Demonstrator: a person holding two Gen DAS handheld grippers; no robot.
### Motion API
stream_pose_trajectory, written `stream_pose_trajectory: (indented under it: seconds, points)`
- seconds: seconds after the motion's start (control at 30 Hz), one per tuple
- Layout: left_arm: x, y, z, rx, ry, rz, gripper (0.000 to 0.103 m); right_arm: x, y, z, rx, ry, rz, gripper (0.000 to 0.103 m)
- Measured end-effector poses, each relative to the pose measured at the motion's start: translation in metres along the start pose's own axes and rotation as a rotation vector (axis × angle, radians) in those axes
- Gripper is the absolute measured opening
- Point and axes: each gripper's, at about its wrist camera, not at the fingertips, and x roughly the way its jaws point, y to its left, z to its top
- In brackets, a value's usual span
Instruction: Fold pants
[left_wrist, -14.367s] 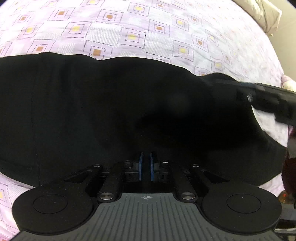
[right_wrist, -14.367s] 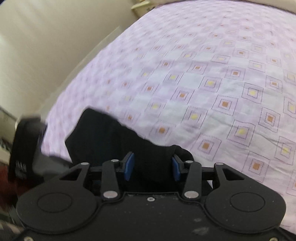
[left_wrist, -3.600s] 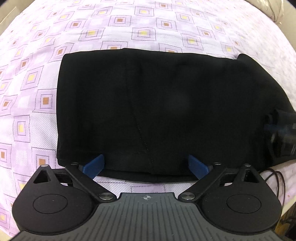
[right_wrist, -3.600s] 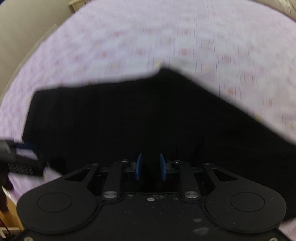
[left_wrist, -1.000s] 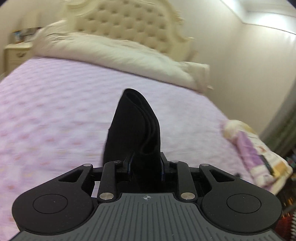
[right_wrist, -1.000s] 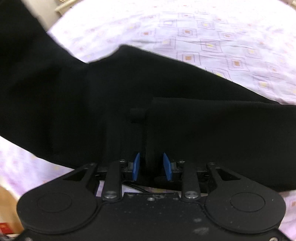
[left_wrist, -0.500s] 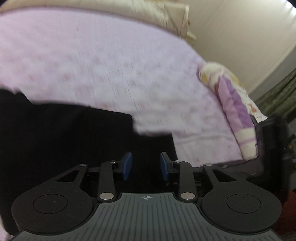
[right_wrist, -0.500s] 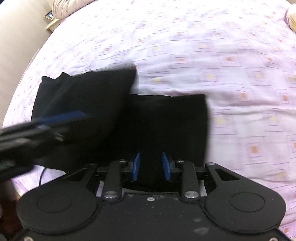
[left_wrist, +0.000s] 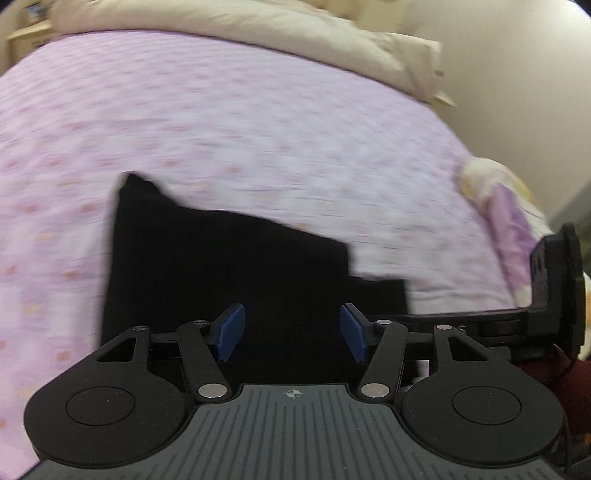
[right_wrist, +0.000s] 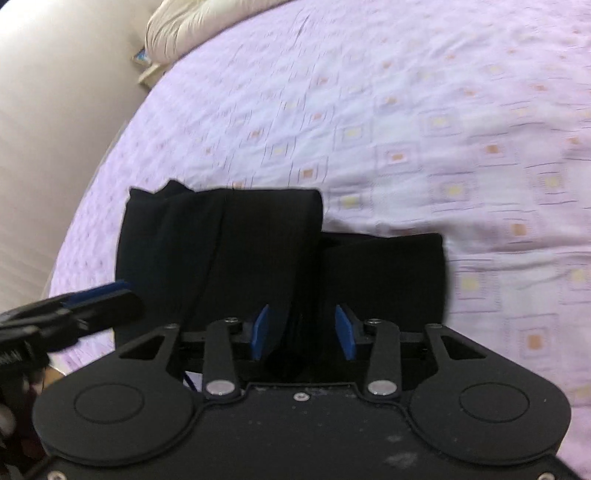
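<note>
The near edge of the black pants (right_wrist: 221, 258) is hidden behind the right gripper (right_wrist: 303, 332), so whether cloth sits between its opening jaws cannot be told. The left gripper (left_wrist: 291, 332) likewise covers the pants' near hem. The bedsheet (left_wrist: 258, 129) pattern is smeared (motion blur) in both views.

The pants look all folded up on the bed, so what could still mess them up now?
Two things, maybe. The pants lie in uneven layers, one folded part sticking out to the side, so the stack might slump. Both the left gripper and the right gripper are opening with black cloth between their pads; pulling away could snag it and drag a fold open. The pants also lie close to the bed's near edge.
</note>
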Motion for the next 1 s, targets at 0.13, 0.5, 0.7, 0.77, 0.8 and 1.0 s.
stream_pose_trajectory:
  seconds: [0.13,0.5,0.7,0.77,0.8,1.0]
  points:
    - [-0.015,0.031,0.003,-0.071,-0.012,0.074,0.055,0.007,0.005,0.002,-0.012,0.051,0.029,0.044]
    - [-0.028,0.08,0.009,-0.122,0.0,0.107,0.055,0.008,0.043,0.01,-0.012,0.034,-0.004,0.013]
    - [-0.017,0.086,0.03,-0.051,0.009,0.047,0.055,-0.071,0.074,0.0,-0.074,-0.12,-0.19,0.012]
    - [-0.009,0.085,0.036,-0.029,0.021,0.022,0.055,-0.072,0.059,-0.01,-0.057,-0.089,-0.311,0.012]
    - [-0.003,0.084,0.039,-0.021,0.029,0.01,0.055,-0.067,0.051,-0.013,-0.047,-0.063,-0.341,0.012]
    - [0.036,0.07,0.056,0.057,0.093,0.017,0.055,-0.035,0.03,-0.018,0.056,0.003,-0.419,0.013]
